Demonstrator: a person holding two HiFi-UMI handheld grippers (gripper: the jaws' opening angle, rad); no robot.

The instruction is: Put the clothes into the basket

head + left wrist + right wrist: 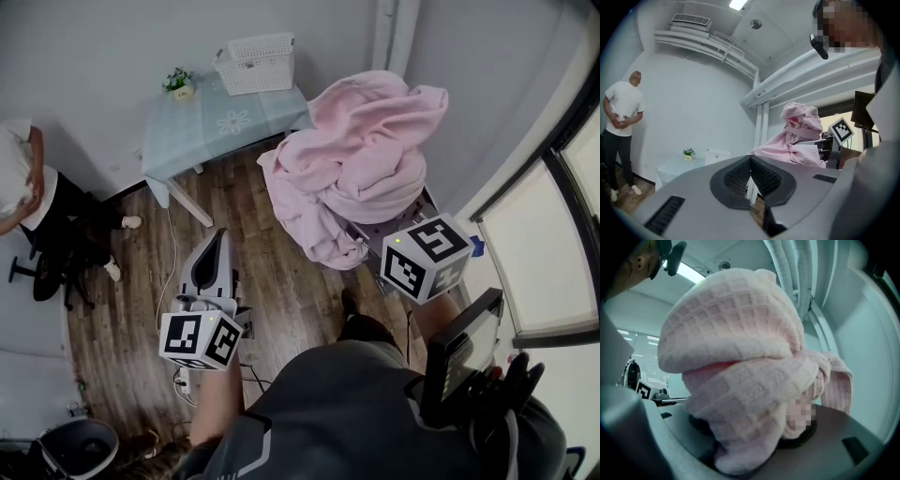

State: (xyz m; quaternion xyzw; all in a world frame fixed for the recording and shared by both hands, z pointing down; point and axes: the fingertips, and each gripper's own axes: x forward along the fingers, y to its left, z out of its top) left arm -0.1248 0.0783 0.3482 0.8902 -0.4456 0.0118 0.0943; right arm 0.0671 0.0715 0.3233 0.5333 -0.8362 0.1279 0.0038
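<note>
While your right gripper [752, 441] bites bulky pink waffle-weave cloth [366, 159], seemingly mid-bunch, for carrying, left gripper [751, 185] hangs jaws-together, empty; white slatted plastic basket [255, 64] waits far left.

The clothes [361, 159] are showing pale pink waffle weave, the basket [255, 64] white lattice, the surface [183, 136] pale blue with a flower print.

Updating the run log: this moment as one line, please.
step: garment gripped | right gripper: shut on pink garment | left gripper: shut, empty | white basket: on table
</note>
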